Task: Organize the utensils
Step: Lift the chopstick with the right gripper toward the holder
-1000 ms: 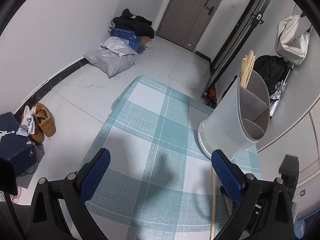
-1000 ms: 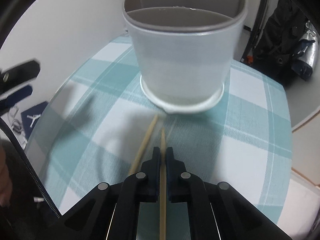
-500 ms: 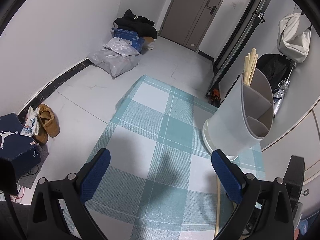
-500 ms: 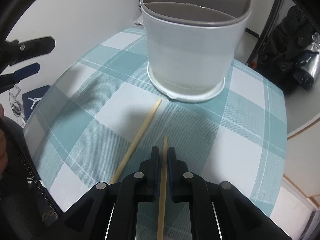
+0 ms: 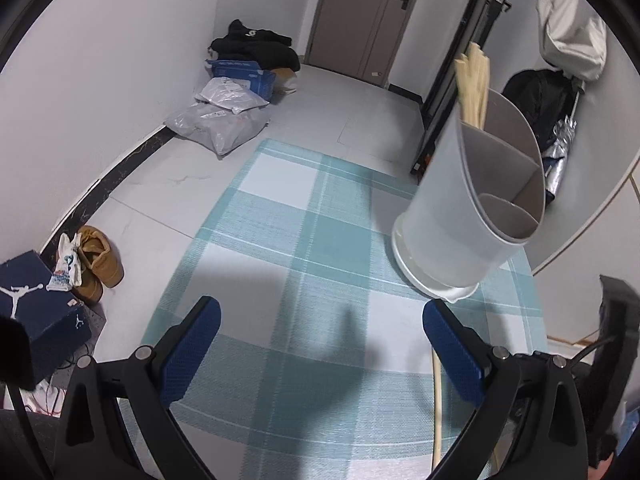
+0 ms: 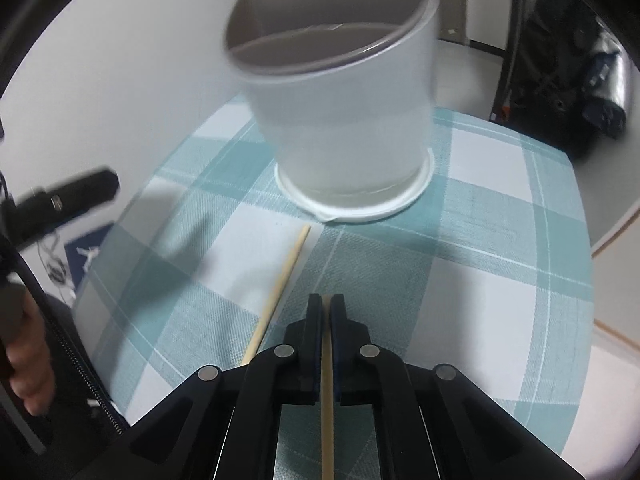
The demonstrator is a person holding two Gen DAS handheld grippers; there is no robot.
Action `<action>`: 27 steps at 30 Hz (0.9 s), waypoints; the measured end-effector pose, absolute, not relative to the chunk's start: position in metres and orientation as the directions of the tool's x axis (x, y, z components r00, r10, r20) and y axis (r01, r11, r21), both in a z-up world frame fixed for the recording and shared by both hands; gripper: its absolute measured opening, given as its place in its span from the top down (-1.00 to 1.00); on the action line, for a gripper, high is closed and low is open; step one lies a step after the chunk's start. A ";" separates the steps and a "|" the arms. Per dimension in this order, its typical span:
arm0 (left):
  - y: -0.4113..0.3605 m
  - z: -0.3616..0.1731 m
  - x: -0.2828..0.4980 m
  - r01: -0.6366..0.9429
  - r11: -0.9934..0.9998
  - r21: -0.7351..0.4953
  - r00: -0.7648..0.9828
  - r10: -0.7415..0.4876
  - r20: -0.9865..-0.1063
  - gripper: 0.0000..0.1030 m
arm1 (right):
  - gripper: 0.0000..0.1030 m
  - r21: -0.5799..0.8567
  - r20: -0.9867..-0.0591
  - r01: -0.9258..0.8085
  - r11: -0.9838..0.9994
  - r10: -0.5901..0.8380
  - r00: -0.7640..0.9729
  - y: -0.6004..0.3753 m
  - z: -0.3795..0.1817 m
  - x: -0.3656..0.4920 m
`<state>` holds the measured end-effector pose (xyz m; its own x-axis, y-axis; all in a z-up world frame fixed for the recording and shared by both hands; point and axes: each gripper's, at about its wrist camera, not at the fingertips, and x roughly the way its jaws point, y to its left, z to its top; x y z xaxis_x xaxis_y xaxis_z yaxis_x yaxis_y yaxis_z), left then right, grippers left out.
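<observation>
A white utensil holder with grey divided compartments stands on the teal checked tablecloth, and several wooden chopsticks stick up from its far compartment. My right gripper is shut on one wooden chopstick, which runs back between its pads. A second chopstick lies loose on the cloth just left of it, pointing toward the holder's base. My left gripper hangs open over the cloth left of the holder, with nothing between its blue pads.
The cloth covers a small round table; its edge falls to a grey floor. On the floor lie a navy shoebox, tan shoes, plastic bags and dark clothes. A hand shows at the left edge.
The held chopstick's tip, earlier sticking out ahead of the right pads, now ends between them. The right view has swung so the holder looks tilted; the loose chopstick has stayed put.
</observation>
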<state>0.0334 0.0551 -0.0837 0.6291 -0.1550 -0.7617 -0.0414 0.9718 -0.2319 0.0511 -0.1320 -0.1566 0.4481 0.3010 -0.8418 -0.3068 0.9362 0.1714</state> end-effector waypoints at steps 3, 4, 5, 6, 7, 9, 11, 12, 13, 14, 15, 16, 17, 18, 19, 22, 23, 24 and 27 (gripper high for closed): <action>0.047 -0.085 0.033 -0.020 0.979 -0.205 0.623 -0.148 -0.768 -0.93 | 0.94 0.246 -0.816 -0.265 0.932 0.347 0.462 -0.150 -0.149 0.050; 0.045 -0.085 0.033 -0.016 0.980 -0.199 0.620 -0.147 -0.771 -0.93 | 0.94 0.276 -0.807 -0.252 0.928 0.366 0.464 -0.157 -0.146 0.050; 0.043 -0.087 0.033 -0.003 0.980 -0.198 0.612 -0.155 -0.776 -0.93 | 0.94 0.303 -0.798 -0.238 0.923 0.382 0.467 -0.162 -0.142 0.051; 0.041 -0.087 0.033 0.002 0.980 -0.200 0.607 -0.160 -0.778 -0.93 | 0.94 0.348 -0.782 -0.218 0.912 0.410 0.469 -0.170 -0.141 0.053; 0.039 -0.089 0.033 0.010 0.979 -0.202 0.600 -0.167 -0.782 -0.93 | 0.94 0.390 -0.767 -0.197 0.900 0.435 0.471 -0.177 -0.140 0.055; 0.035 -0.091 0.033 0.022 0.980 -0.196 0.587 -0.171 -0.791 -0.93 | 0.94 0.445 -0.743 -0.163 0.881 0.464 0.482 -0.189 -0.139 0.057; 0.030 -0.095 0.034 0.036 0.981 -0.192 0.569 -0.178 -0.803 -0.93 | 0.94 0.493 -0.724 -0.131 0.860 0.489 0.486 -0.202 -0.141 0.057; 0.027 -0.096 0.034 0.041 0.980 -0.193 0.560 -0.182 -0.808 -0.93 | 0.94 0.517 -0.715 -0.113 0.848 0.501 0.487 -0.208 -0.143 0.058; 0.025 -0.098 0.034 0.046 0.979 -0.196 0.551 -0.189 -0.813 -0.93 | 0.94 0.547 -0.703 -0.093 0.832 0.516 0.490 -0.215 -0.145 0.058; 0.024 -0.100 0.035 0.052 0.978 -0.201 0.542 -0.197 -0.817 -0.93 | 0.94 0.564 -0.693 -0.079 0.822 0.524 0.494 -0.214 -0.145 0.055; 0.022 -0.101 0.035 0.056 0.977 -0.206 0.533 -0.203 -0.821 -0.93 | 0.94 0.595 -0.677 -0.059 0.802 0.540 0.500 -0.220 -0.146 0.056; 0.020 -0.103 0.036 0.060 0.976 -0.210 0.523 -0.210 -0.826 -0.93 | 0.94 0.621 -0.661 -0.044 0.782 0.553 0.507 -0.226 -0.147 0.057; 0.017 -0.105 0.037 0.065 0.975 -0.213 0.514 -0.216 -0.830 -0.93 | 0.94 0.637 -0.651 -0.031 0.770 0.559 0.514 -0.230 -0.148 0.057; 0.015 -0.107 0.038 0.070 0.975 -0.213 0.505 -0.218 -0.835 -0.93 | 0.94 0.648 -0.642 -0.021 0.761 0.561 0.522 -0.234 -0.148 0.057; 0.013 -0.109 0.040 0.072 0.975 -0.210 0.496 -0.218 -0.841 -0.93 | 0.94 0.657 -0.634 -0.013 0.754 0.562 0.531 -0.237 -0.148 0.056; 0.005 -0.111 0.044 0.087 0.975 -0.207 0.478 -0.223 -0.850 -0.82 | 0.94 0.696 -0.600 0.004 0.718 0.579 0.552 -0.249 -0.147 0.054; 0.001 -0.111 0.045 0.095 0.976 -0.195 0.474 -0.217 -0.853 -0.81 | 0.94 0.704 -0.591 0.004 0.711 0.582 0.558 -0.258 -0.146 0.055; -0.003 -0.112 0.047 0.105 0.977 -0.185 0.470 -0.213 -0.856 -0.80 | 0.94 0.710 -0.581 0.003 0.704 0.583 0.568 -0.265 -0.143 0.056; -0.013 -0.114 0.049 0.129 0.977 -0.172 0.458 -0.213 -0.863 -0.72 | 0.94 0.726 -0.557 0.001 0.688 0.587 0.588 -0.269 -0.136 0.055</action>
<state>0.0493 -0.0133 -0.1138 0.4582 -0.2126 -0.8630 0.1289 0.9766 -0.1721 0.0553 -0.2686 -0.1356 0.5880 0.5866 -0.5569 0.0011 0.6880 0.7257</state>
